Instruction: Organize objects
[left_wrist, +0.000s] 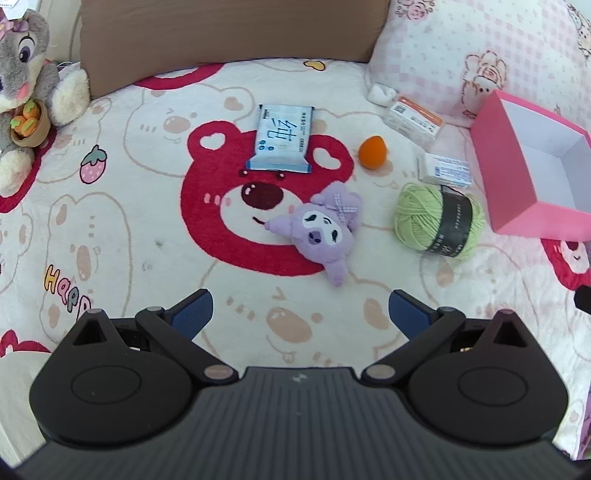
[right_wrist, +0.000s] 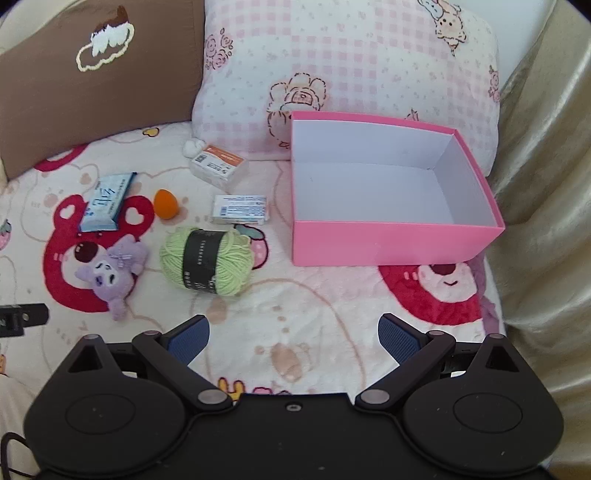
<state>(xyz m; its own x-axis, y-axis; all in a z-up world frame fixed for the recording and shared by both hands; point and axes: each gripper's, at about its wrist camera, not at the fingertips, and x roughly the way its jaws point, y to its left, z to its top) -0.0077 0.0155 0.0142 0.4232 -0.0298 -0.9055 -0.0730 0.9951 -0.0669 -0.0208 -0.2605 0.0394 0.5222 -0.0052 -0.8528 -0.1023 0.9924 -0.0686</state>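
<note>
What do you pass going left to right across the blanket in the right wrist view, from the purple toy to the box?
Purple plush toy → orange egg-shaped sponge → green yarn ball → pink box.

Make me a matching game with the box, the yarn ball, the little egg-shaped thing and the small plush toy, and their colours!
Things:
1. box
2. yarn ball
3. egg-shaped sponge
4. small plush toy

Colours:
A. orange
B. purple
C. pink
D. light green

Pairs: 1-C, 2-D, 3-A, 4-B
</note>
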